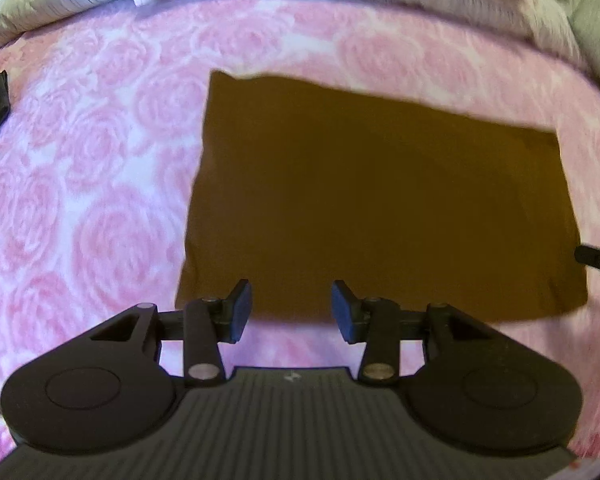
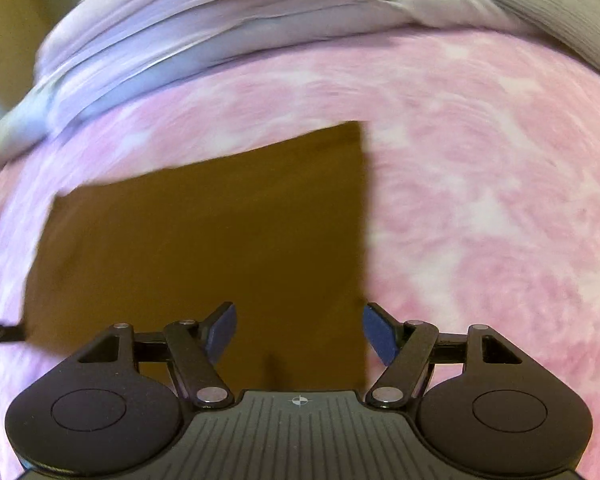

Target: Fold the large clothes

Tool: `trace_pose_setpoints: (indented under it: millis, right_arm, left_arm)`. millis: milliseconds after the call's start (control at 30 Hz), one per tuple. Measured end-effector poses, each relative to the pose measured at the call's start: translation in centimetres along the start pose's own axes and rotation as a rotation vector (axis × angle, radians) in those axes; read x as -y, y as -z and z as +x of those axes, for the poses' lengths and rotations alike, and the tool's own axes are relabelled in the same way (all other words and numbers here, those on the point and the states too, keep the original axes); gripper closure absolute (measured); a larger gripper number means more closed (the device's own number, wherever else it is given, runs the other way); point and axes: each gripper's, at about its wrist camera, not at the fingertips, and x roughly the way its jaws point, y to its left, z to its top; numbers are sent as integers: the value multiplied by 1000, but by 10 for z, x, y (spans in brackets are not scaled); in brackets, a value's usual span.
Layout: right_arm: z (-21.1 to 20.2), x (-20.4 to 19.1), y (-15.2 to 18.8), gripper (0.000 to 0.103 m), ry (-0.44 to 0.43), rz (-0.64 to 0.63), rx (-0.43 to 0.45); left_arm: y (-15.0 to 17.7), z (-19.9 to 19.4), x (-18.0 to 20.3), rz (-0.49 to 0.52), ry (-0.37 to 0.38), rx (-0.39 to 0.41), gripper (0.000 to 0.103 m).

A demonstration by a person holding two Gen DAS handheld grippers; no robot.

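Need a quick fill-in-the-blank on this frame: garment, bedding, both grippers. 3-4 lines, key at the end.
1. The brown garment lies folded into a flat ____ shape.
2. It rests on a pink blanket printed with ____.
3. The left gripper has its jaws ____, holding nothing.
4. The right gripper hovers over the garment's near ____ corner.

Missing words: rectangular; roses; open; right

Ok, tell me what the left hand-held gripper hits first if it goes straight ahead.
Probably the brown folded garment: the open left hand-held gripper points at its near edge, nothing between. Depth is unclear, so it may touch the pink rose blanket first.
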Motion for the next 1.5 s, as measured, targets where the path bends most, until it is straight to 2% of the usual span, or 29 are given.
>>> trace_pose_setpoints:
  millis: [67, 133, 200, 300, 367, 400, 433, 533, 600, 667, 800, 833, 900, 1033, 1167, 1233, 1267, 1300, 1367, 1400, 1433, 1500]
  right_arm:
    - [14, 26, -5, 36, -31, 60, 14]
    - [31, 48, -10, 37, -127, 140, 7]
    - [49, 64, -13, 44, -233, 217, -11]
    - [64, 82, -18, 45, -364, 284, -6]
    - [66, 89, -21, 47, -409, 280, -5]
    - [69, 91, -22, 55, -434, 272, -6]
    - [73, 89, -24, 69, -443, 264, -13]
    - [77, 77, -31, 82, -402, 214, -49]
    - [74, 61, -38, 85, -314, 175, -76]
    - [69, 38, -45, 87, -185, 148, -118]
    - [53, -45, -68, 88, 198, -1, -179]
    - [47, -76, -70, 88, 293, -64, -161]
    - [32, -144, -76, 88, 405, -180, -97]
    - [27, -269, -59, 88, 427, -394, -8]
    - [71, -365, -10, 87, 415, -591, 4]
    - [106, -389, 19, 80, 384, -671, -32]
    - [122, -395, 32, 75, 370, -699, -78]
    - [134, -400, 46, 71, 383, -750, -107]
    - [129, -405, 57, 67, 412, -829, -68]
    - [119, -404, 54, 63, 361, -808, -78]
    - [106, -400, 46, 54, 291, -767, -91]
    - [69, -391, 37, 50, 129, -685, -93]
  left_arm:
    - [-12, 6, -16, -52, 34, 33, 66]
    - [-25, 12, -30, -98, 64, 72, 69]
    - [-37, 21, -43, -130, 99, 108, 70]
    - [-51, 45, -64, -205, 185, 84, 70]
    - [-55, 62, -77, -251, 212, 60, 72]
    - [-56, 68, -81, -256, 228, 51, 72]
    - [-56, 74, -85, -262, 237, 42, 73]
    - [-59, 85, -90, -246, 251, 27, 77]
    - [-60, 87, -92, -222, 266, 22, 78]
    - [-65, 87, -95, -210, 286, 9, 78]
    - [-72, 71, -123, -217, 328, 30, 79]
    - [-72, 68, -133, -227, 333, 32, 79]
    - [-70, 64, -159, -260, 347, 18, 79]
    - [-61, 63, -207, -317, 356, -22, 79]
    - [-47, 68, -243, -367, 348, -57, 79]
    - [-39, 70, -253, -386, 341, -69, 79]
    - [-35, 71, -257, -399, 343, -74, 79]
    - [-32, 72, -260, -409, 349, -80, 79]
    - [-27, 70, -261, -417, 368, -81, 79]
    - [-26, 68, -260, -419, 375, -78, 79]
    - [-26, 66, -258, -425, 387, -74, 79]
    - [-32, 59, -251, -443, 439, -60, 79]
